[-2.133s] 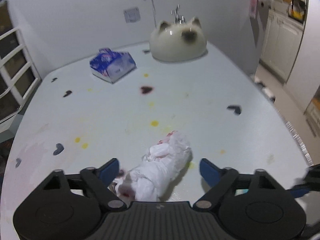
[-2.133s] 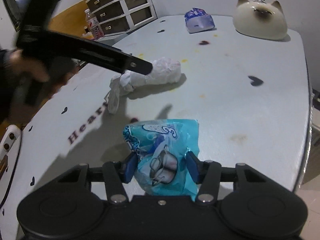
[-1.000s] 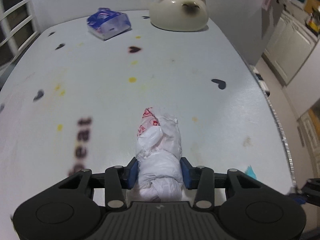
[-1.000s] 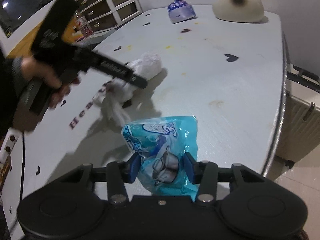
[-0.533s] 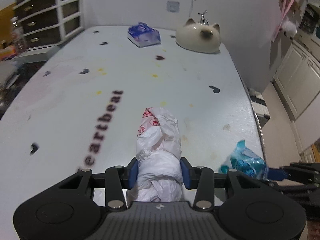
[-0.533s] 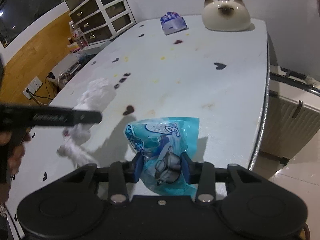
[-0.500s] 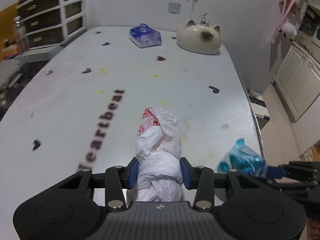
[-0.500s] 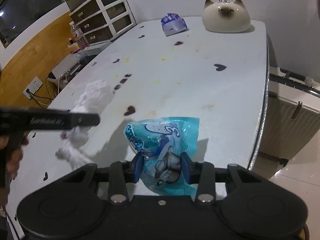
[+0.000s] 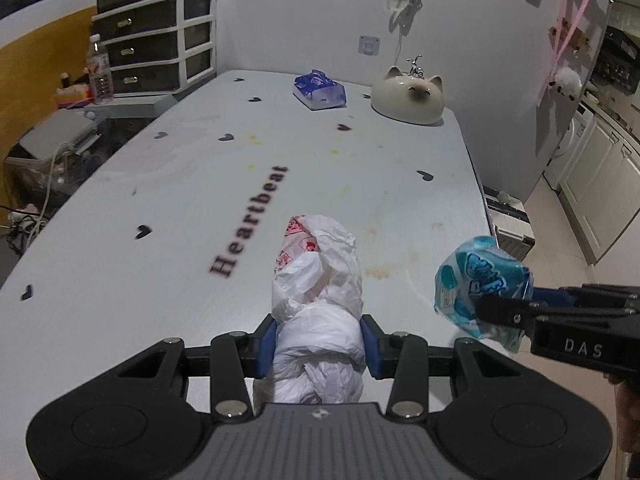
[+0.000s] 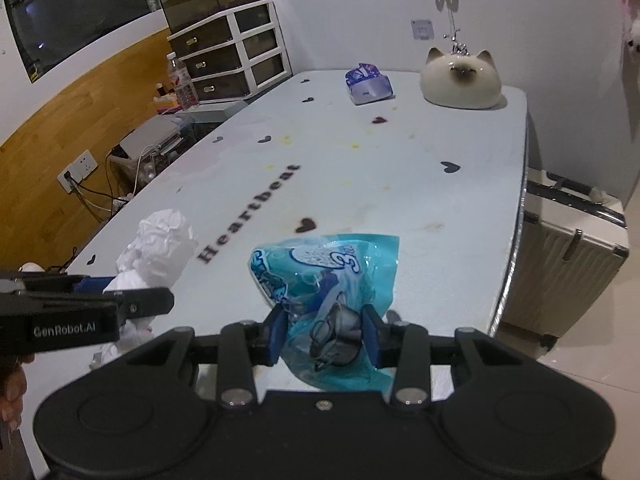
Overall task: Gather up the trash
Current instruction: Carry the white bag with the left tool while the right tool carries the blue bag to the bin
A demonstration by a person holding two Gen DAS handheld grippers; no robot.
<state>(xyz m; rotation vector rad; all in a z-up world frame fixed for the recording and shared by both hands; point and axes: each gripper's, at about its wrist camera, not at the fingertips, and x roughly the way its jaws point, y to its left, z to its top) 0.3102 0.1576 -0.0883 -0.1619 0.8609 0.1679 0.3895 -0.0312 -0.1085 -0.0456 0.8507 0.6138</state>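
My left gripper (image 9: 319, 340) is shut on a crumpled white plastic bag (image 9: 318, 280) with red print, lifted above the pale blue table (image 9: 180, 208). In the right wrist view the same white bag (image 10: 160, 248) sticks out of the left gripper (image 10: 132, 300) at the lower left. My right gripper (image 10: 324, 334) is shut on a crinkled blue snack wrapper (image 10: 328, 276), also held off the table. From the left wrist view the blue wrapper (image 9: 480, 284) shows at the right, pinched in the right gripper (image 9: 516, 304).
A blue tissue pack (image 9: 320, 90) and a cat-shaped ceramic dish (image 9: 408, 94) sit at the table's far end. The tabletop has "Heartbeat" lettering, heart marks and yellow stains. A drawer unit (image 10: 228, 52) stands at the left, a suitcase (image 10: 568, 256) beside the table's right edge.
Both grippers have risen and pulled back from the table with their loads. The right gripper's pads have squeezed the blue wrapper a little tighter. More of the room shows in both views.
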